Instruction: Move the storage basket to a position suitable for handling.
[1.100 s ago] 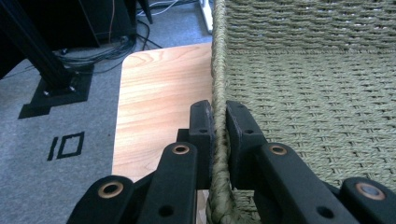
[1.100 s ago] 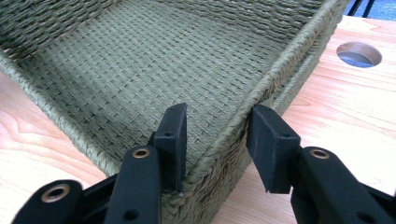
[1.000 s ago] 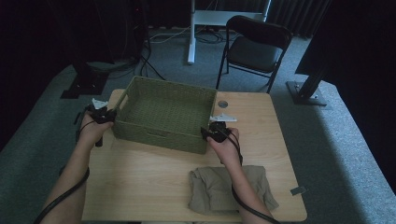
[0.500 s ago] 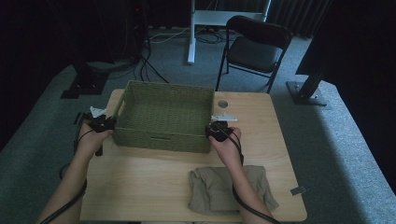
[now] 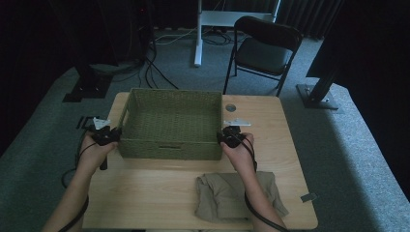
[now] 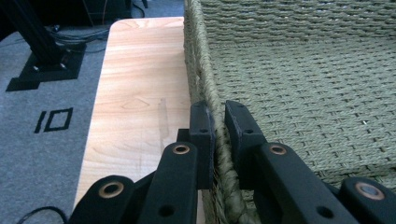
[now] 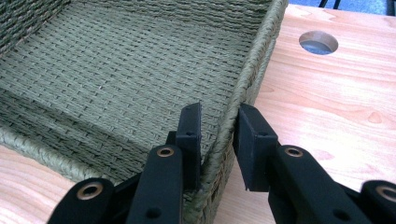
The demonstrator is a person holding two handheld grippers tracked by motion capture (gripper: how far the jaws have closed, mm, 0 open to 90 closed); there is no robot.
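Observation:
A green woven basket (image 5: pixel 169 92) stands on the wooden table (image 5: pixel 145 193), square to its front edge. My left gripper (image 5: pixel 116 137) is shut on the basket's left wall; in the left gripper view its jaws (image 6: pixel 219 109) squeeze the rim (image 6: pixel 201 56) thin. My right gripper (image 5: pixel 221 138) straddles the right wall near the front corner. In the right gripper view its jaws (image 7: pixel 219 112) have just been closing, with the rim (image 7: pixel 261 46) between them, one pad inside and one outside. They sit much wider than the left pair and do not visibly squeeze it.
A crumpled tan cloth (image 5: pixel 232 193) lies at the table's front right, under my right forearm. A round hole (image 5: pixel 230 107) is in the tabletop behind the right gripper. A black folding chair (image 5: pixel 263 48) and stand bases sit on the carpet beyond.
The basket has swung from a skewed angle to square with the table. Its left end came toward the person along with the left gripper. The right hand stayed put.

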